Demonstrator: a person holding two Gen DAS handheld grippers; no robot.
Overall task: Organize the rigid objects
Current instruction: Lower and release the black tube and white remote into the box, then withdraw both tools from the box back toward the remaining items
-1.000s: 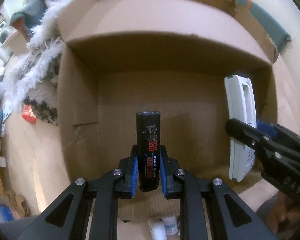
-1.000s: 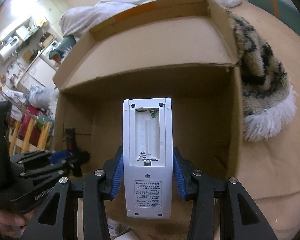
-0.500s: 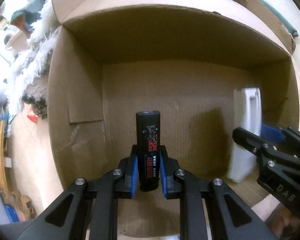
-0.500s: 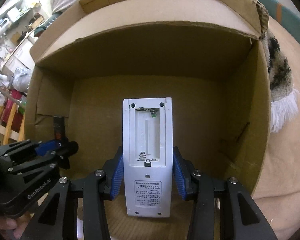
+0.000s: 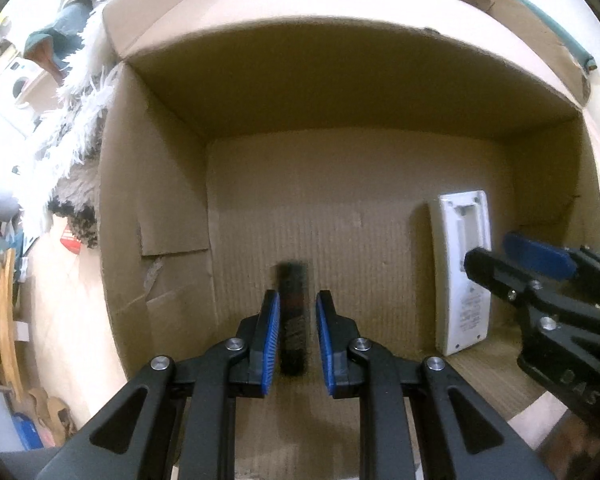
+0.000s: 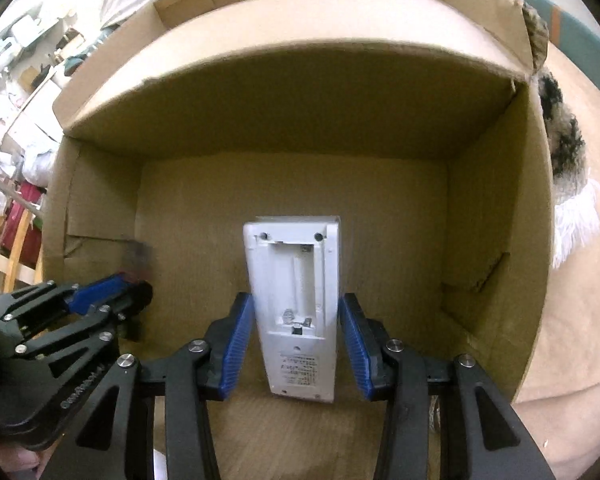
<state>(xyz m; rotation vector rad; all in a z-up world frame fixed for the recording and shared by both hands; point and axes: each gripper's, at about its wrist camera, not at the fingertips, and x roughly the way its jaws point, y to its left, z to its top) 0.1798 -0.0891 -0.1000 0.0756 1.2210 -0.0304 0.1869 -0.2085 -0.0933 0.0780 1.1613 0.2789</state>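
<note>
Black tube [image 5: 293, 316] and remote [image 6: 296, 312] newly released.

Tube [image 5: 294, 316] left of remote [image 5: 462, 272] in box [image 5: 160, 184]

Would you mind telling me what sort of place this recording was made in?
Probably a lived-in home, perhaps a bedroom or living area: a cardboard box sits on a soft tan surface beside a shaggy throw, with what looks like a washing machine and cluttered shelves behind.
</note>
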